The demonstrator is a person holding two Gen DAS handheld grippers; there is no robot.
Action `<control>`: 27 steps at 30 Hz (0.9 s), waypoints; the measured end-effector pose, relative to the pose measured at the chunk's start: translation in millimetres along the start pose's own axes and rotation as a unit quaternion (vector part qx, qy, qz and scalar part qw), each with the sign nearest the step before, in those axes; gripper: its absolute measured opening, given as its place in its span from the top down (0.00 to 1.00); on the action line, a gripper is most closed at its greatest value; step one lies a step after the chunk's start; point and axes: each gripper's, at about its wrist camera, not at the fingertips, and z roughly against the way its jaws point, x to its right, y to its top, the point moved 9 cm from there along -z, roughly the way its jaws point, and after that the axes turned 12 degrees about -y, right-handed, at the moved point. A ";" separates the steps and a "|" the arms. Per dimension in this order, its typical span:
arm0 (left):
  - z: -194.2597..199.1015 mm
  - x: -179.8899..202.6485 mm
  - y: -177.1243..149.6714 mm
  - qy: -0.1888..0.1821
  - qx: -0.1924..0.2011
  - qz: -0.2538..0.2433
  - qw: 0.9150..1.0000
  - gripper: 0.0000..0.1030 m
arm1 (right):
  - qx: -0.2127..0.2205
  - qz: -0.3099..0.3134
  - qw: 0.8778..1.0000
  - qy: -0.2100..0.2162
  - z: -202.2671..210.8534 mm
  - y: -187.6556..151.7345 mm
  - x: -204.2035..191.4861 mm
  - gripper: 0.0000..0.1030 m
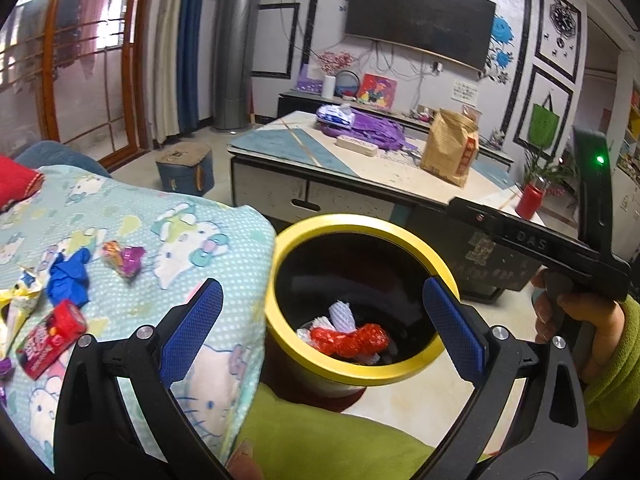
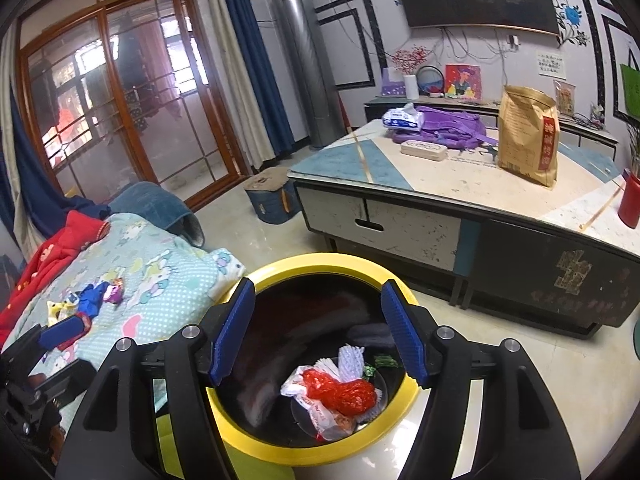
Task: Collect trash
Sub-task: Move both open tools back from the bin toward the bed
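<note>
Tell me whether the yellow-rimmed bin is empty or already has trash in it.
Partly filled. The yellow-rimmed bin stands upright and holds a red plastic bag, white foam netting and crumpled wrappers at its bottom.

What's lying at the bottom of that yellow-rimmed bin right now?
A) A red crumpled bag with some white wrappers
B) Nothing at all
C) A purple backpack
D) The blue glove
A: the bin holds a red crumpled bag among white wrappers.

We've got open air straight down from the right tool (image 2: 316,330) into the bin (image 2: 280,270), only its yellow rim crowds the jaws. Left of us, the blanket (image 2: 172,276) edge butts against it.
</note>
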 end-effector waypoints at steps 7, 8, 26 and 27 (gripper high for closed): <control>21.8 -32.1 7.2 0.036 0.025 0.032 0.999 0.11 | 0.010 0.028 0.999 0.029 12.4 4.9 -31.1 0.34; 25.5 -37.6 7.5 0.042 0.028 0.038 0.998 0.11 | 0.010 0.031 0.999 0.033 13.5 5.0 -35.5 0.34; 102.2 -117.6 19.7 0.135 0.095 0.095 0.982 0.11 | -0.002 0.101 0.990 0.094 34.6 -7.6 -127.5 0.30; 105.3 -121.0 19.2 0.137 0.097 0.099 0.981 0.11 | -0.001 0.107 0.989 0.098 36.4 -8.7 -133.1 0.29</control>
